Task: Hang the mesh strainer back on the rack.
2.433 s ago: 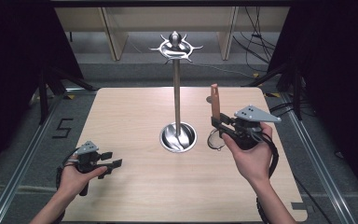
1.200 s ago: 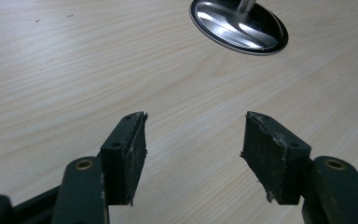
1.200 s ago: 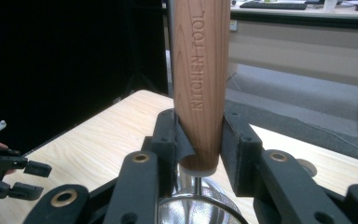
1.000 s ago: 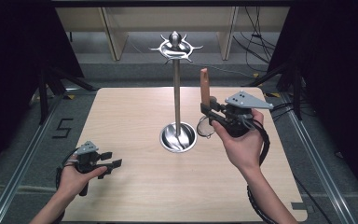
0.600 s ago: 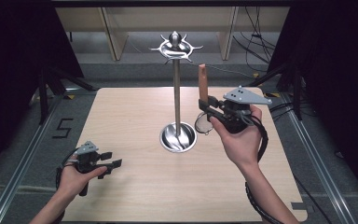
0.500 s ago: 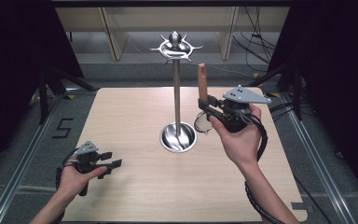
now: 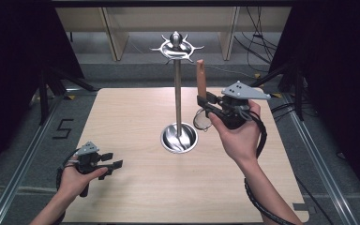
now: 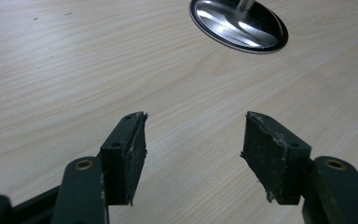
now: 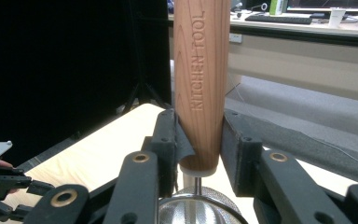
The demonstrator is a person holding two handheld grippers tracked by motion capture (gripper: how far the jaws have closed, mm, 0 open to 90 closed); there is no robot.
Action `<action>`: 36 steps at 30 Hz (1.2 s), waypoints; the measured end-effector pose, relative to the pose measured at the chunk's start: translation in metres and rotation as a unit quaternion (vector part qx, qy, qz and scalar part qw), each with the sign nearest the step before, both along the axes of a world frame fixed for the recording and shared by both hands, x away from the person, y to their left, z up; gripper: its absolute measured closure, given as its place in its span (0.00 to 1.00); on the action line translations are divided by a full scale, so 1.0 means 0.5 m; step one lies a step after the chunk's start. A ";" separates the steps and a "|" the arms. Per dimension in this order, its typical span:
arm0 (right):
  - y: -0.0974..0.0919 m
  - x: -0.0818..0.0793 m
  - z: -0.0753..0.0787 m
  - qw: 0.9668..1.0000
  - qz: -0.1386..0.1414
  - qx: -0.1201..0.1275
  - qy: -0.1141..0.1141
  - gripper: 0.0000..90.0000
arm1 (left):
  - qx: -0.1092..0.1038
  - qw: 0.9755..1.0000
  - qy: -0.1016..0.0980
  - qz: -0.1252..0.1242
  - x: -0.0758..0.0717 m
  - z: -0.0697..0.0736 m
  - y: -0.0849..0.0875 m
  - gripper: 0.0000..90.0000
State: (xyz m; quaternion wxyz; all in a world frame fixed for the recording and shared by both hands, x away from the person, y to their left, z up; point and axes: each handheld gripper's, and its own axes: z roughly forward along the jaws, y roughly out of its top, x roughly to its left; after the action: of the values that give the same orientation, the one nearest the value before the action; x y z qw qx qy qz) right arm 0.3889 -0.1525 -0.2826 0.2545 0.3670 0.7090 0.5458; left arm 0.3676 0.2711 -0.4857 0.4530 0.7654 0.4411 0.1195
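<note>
A: Where does the high view look from?
B: Above the near edge of the tabletop (image 7: 136, 197), facing forward and down.
A: And the gripper views?
B: Close. Left sees the stand base (image 8: 238, 23), shared with the high view; right looks across the tabletop.

Left gripper (image 8: 193, 156) hovers low over the light wood tabletop (image 8: 74, 70), its two black jaws rising from bottom edge w/ a wide gap and nothing btwn them, just bare wood grain. Pads (image 8: 129, 158) look worn, frayed at the edges; brass-coloured pivot pins show on the jaw arms below. Shiny round metal base (image 8: 238, 25) w/ the foot of a metal pole (image 8: 246, 3) sits on the tabletop well beyond the jaws, up and a bit to the right of the gap, part cut off by the top edge.
</note>
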 end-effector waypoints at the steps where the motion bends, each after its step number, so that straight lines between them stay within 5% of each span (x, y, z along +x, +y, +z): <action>1: 0.002 0.000 0.000 1.000 0.000 0.005 0.007 0.77 | 0.000 1.000 0.000 0.000 0.000 0.000 0.000 0.43; 14: 0.009 0.015 0.009 1.000 0.004 -0.007 -0.009 0.77 | -0.001 1.000 0.001 -0.001 0.001 0.000 0.000 0.43; 19: 0.016 0.014 0.008 1.000 0.002 0.001 0.011 0.77 | 0.000 1.000 0.003 -0.001 0.000 0.001 0.001 0.43; 21: 0.014 0.018 0.009 1.000 0.006 -0.007 -0.005 0.77 | 0.000 1.000 0.002 0.000 0.000 0.001 0.001 0.43; 26: 0.018 0.019 0.013 1.000 0.006 0.001 0.007 0.77 | 0.002 1.000 0.001 0.000 0.000 0.002 0.001 0.43; 29: 0.017 0.025 0.017 1.000 0.006 -0.009 -0.012 0.77 | 0.000 1.000 0.000 0.001 0.000 0.003 0.002 0.43; 30: 0.021 0.022 0.019 1.000 0.004 -0.001 0.003 0.77 | -0.001 1.000 -0.001 0.001 0.000 0.002 0.002 0.43; 36: 0.029 0.033 0.017 1.000 0.010 -0.008 0.005 0.77 | -0.001 1.000 -0.001 0.001 0.000 0.002 0.001 0.43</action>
State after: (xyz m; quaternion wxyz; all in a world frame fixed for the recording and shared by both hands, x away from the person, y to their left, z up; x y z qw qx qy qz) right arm 0.4054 -0.1379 -0.2741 0.2489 0.3606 0.7182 0.5405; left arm 0.3676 0.2719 -0.4846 0.4542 0.7645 0.4415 0.1196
